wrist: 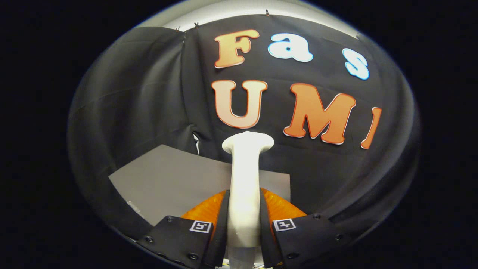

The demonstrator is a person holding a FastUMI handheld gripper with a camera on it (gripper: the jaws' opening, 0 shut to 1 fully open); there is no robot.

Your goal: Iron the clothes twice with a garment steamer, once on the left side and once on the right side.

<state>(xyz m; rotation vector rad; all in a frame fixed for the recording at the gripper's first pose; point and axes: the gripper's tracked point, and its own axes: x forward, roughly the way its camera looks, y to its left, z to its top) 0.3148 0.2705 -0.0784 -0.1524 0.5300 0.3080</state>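
Claw (244, 224) fingers pressed on both sides of the garment steamer (244, 175), gripping its pale, smooth handle, which rose between them and widened into a flared head beyond the fingertips. To the left lay a grey table (164, 179) against the booth's black cloth wall (142, 93); no clothes could be seen. Rigid and probably light, the plastic body looked slippery, so the narrow neck seemed the surest place to hold it.

My jaws clamp the steamer (244, 179), blocking twelve o'clock; tabletop (164, 183) lies open at ten, the wall (149, 93) closes off everything beyond.
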